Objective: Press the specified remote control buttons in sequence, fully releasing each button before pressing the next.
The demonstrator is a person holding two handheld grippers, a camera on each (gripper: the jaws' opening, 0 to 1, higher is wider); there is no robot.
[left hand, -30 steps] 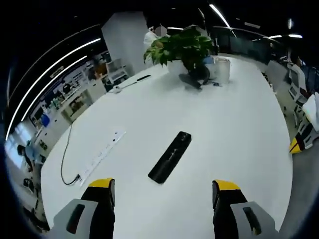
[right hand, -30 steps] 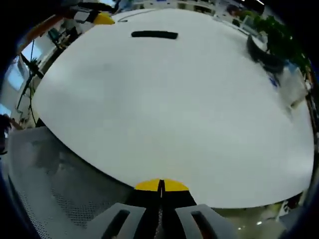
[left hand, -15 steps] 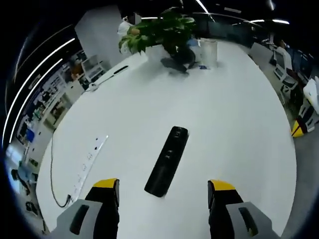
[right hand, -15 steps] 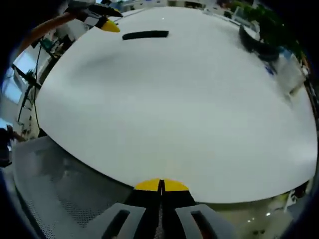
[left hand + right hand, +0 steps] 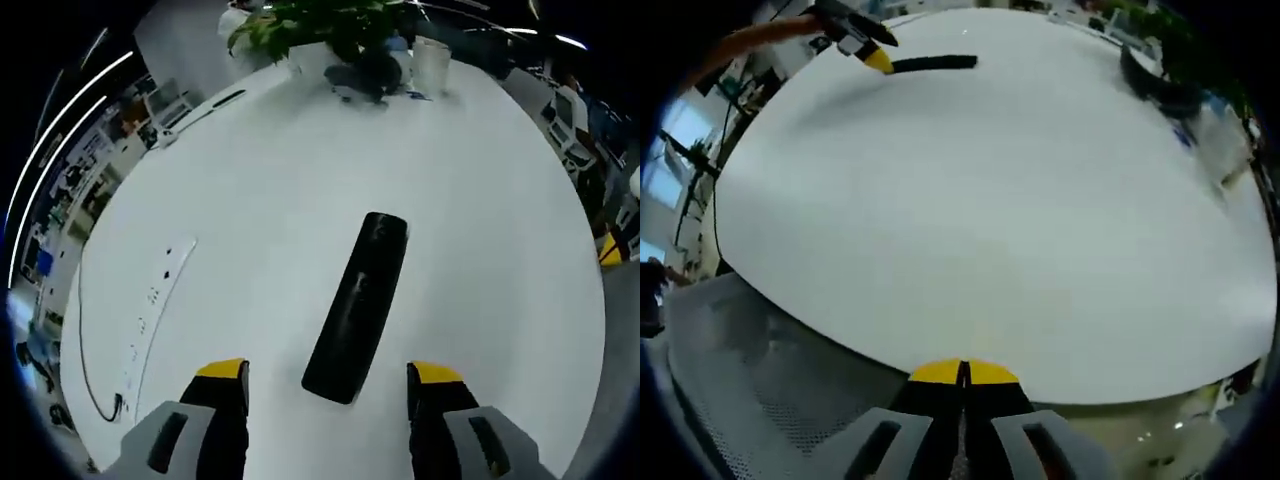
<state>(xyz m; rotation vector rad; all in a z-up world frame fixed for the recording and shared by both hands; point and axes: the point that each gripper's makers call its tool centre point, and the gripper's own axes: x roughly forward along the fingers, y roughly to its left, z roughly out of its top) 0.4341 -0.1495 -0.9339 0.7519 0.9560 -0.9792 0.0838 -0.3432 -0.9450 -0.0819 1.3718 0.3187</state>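
So the remote control (image 5: 357, 306) is lying flat on the white desk (image 5: 480, 250), long and black, angled a bit, with its near end sitting right between the two yellow-tipped jaws of the left gripper (image 5: 327, 372). Over the last second that gripper has come in a lot closer — the remote was a smallish bar further out on the desk and now it's big and nearly between the tips. Jaws are spread wide, holding nothing, and I can't tell whether they've touched the remote yet; looks like just short of it.

From the right gripper view the remote (image 5: 932, 64) is way across the desk, and you can see the left gripper's yellow tip (image 5: 878, 60) now right at its end, where before it hung off to the side. The right gripper (image 5: 964, 372) itself sits back at the near desk edge with its jaws pinched together, nothing in them.

My guess: no button pressed yet, this is the approach for the first one. Buttons are too dark to make out. A white power strip (image 5: 155, 300) lies off to the left, a potted plant (image 5: 330, 25) at the far end.
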